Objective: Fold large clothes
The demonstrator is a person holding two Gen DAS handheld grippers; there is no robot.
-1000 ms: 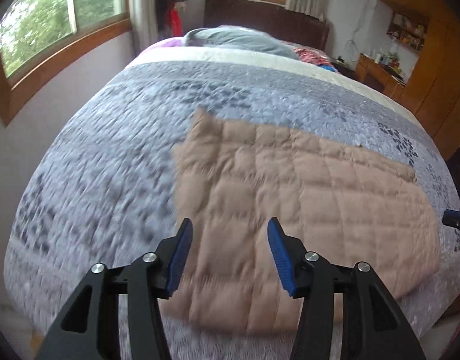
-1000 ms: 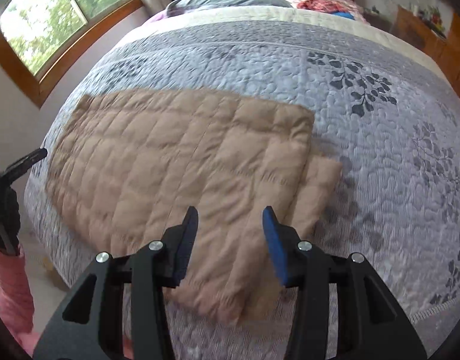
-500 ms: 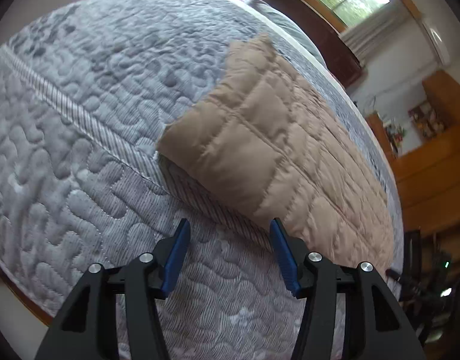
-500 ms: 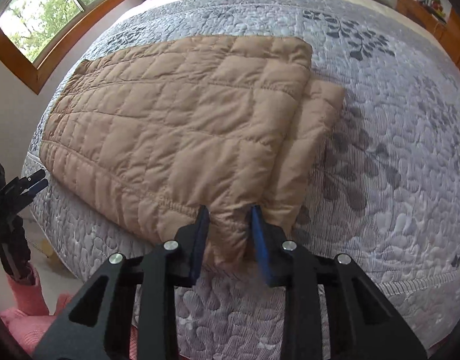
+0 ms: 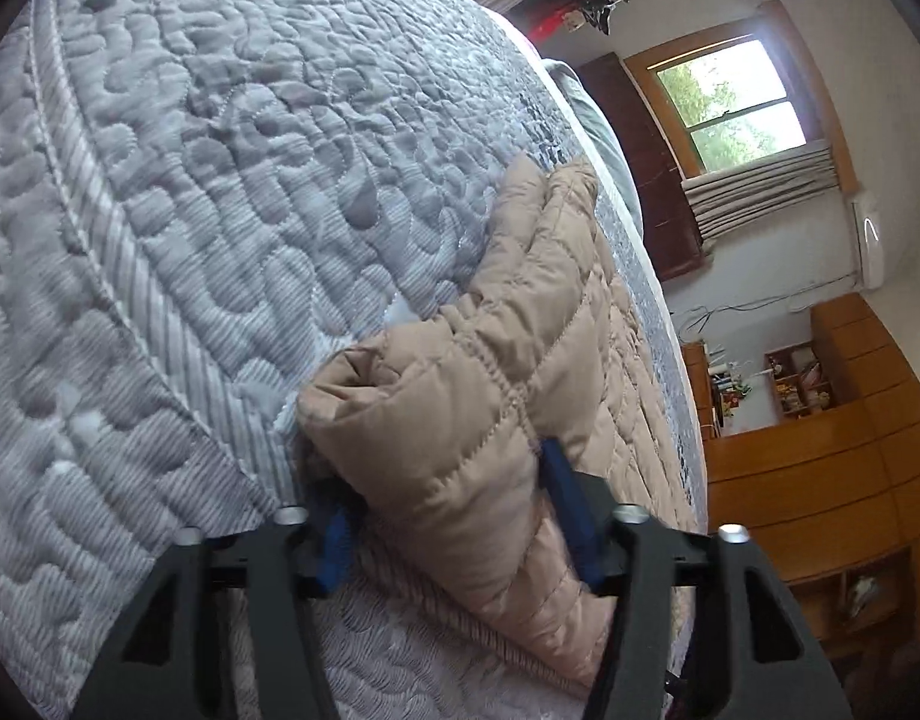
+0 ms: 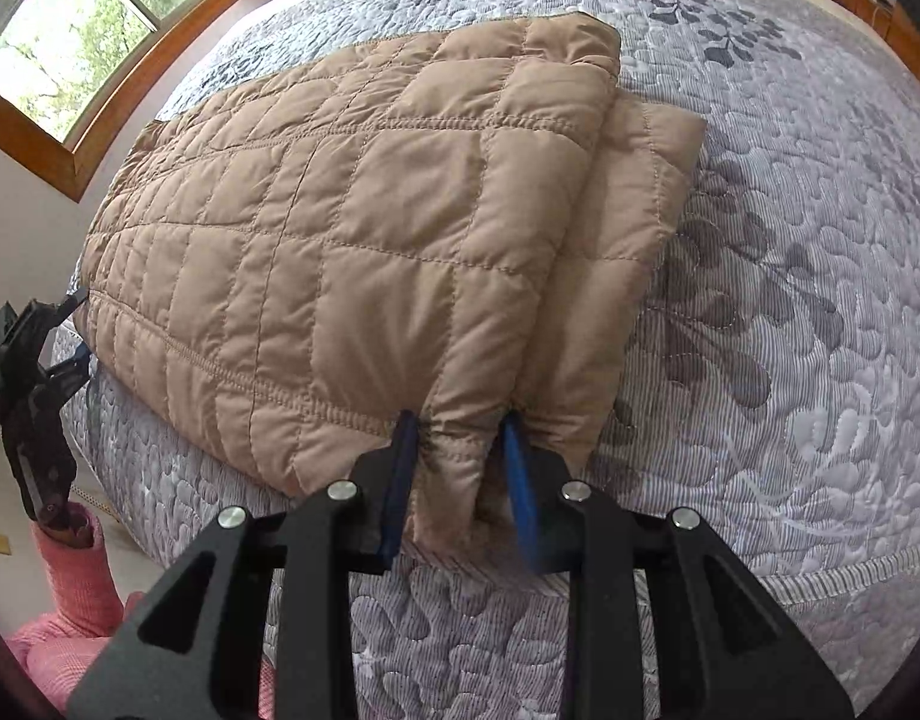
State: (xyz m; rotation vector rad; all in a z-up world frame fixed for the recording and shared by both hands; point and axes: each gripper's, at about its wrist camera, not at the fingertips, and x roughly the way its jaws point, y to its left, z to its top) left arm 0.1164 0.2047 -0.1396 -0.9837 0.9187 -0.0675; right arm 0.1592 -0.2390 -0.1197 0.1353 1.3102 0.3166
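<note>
A tan quilted puffer garment (image 6: 364, 228) lies folded lengthwise on the bed near its front edge. My right gripper (image 6: 460, 456) is shut on the garment's near right corner, where two layers bunch between the blue pads. My left gripper (image 5: 448, 516) is shut on the garment's (image 5: 490, 396) near left corner, with thick folded fabric between its pads. The left gripper also shows in the right wrist view (image 6: 34, 372), at the garment's left end.
The bed wears a grey quilted cover (image 6: 790, 300) with dark leaf prints. Windows (image 6: 70, 42) are at the left wall. Wooden cabinets (image 5: 820, 468) stand along the right wall. A pink sleeve (image 6: 76, 576) shows at lower left.
My left gripper moved in and closed on the garment's left corner. My right gripper, half shut before, now pinches the right corner tightly.
</note>
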